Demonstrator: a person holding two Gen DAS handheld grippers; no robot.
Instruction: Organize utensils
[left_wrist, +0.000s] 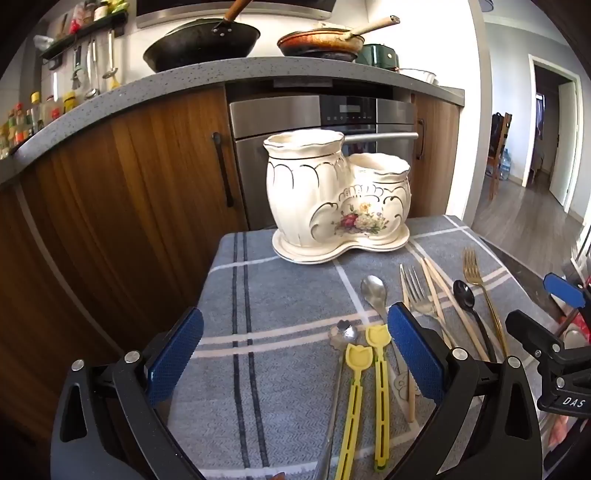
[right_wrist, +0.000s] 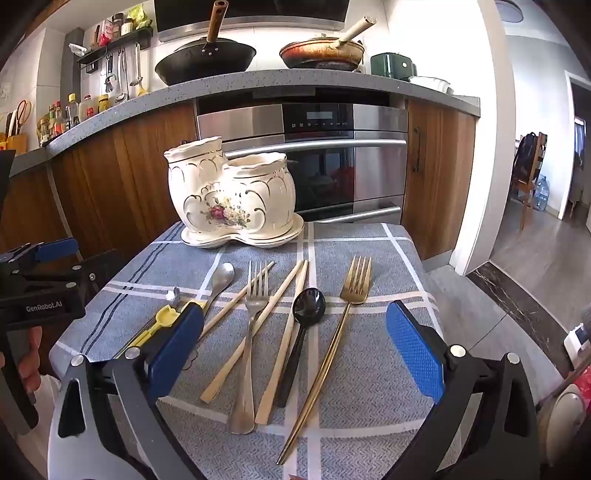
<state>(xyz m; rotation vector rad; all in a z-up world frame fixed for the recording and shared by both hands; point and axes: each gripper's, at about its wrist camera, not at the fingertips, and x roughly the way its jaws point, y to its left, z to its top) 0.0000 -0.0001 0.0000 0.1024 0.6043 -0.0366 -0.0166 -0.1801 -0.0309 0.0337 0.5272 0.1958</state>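
Observation:
A cream ceramic two-pot utensil holder (left_wrist: 334, 199) (right_wrist: 231, 195) with painted flowers stands at the far side of the grey checked cloth (left_wrist: 280, 295) (right_wrist: 369, 380). Utensils lie loose in front of it. My left gripper (left_wrist: 295, 354) is open above the cloth, with two yellow sticks (left_wrist: 364, 398) and a flower-tipped spoon (left_wrist: 341, 332) lying between its fingers, untouched. A silver spoon (left_wrist: 373, 291) lies beyond. My right gripper (right_wrist: 295, 350) is open over a silver fork (right_wrist: 251, 332), wooden chopsticks (right_wrist: 282, 350), a black spoon (right_wrist: 308, 306) and a gold fork (right_wrist: 345, 321).
Wooden cabinets (left_wrist: 122, 192) and a steel oven (right_wrist: 332, 173) stand right behind the small table. Two pans (right_wrist: 207, 59) sit on the grey counter above. The cloth's edges drop off left and right; an open floor and doorway (left_wrist: 554, 140) lie to the right.

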